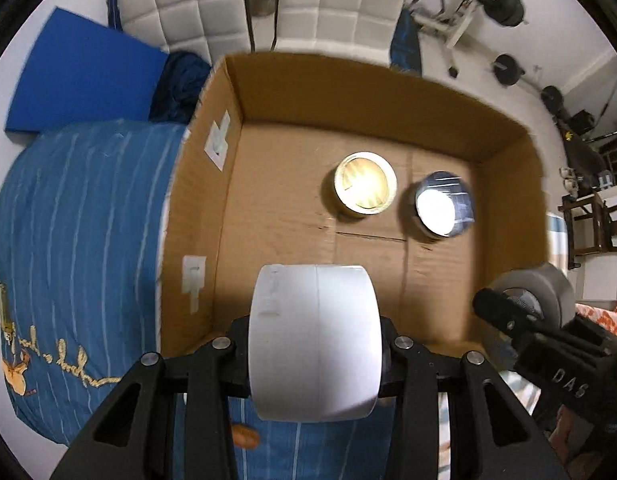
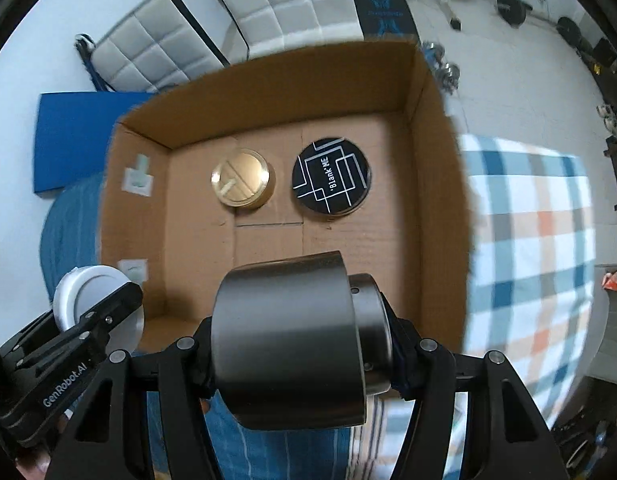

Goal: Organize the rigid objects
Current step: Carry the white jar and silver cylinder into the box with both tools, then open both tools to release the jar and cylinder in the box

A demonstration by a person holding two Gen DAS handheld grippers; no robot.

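Left tool (image 1: 314,344) clamps a white cylindrical jar (image 1: 314,340) above the near edge of an open cardboard box (image 1: 388,92). Right tool (image 2: 300,340), at the jar's 3 o'clock, grips a dark metallic cylinder (image 2: 284,340). On the box floor stand a gold-lidded tin (image 2: 243,179) and, at its 3 o'clock, a black "Blank ME" tin (image 2: 331,176), near each other.
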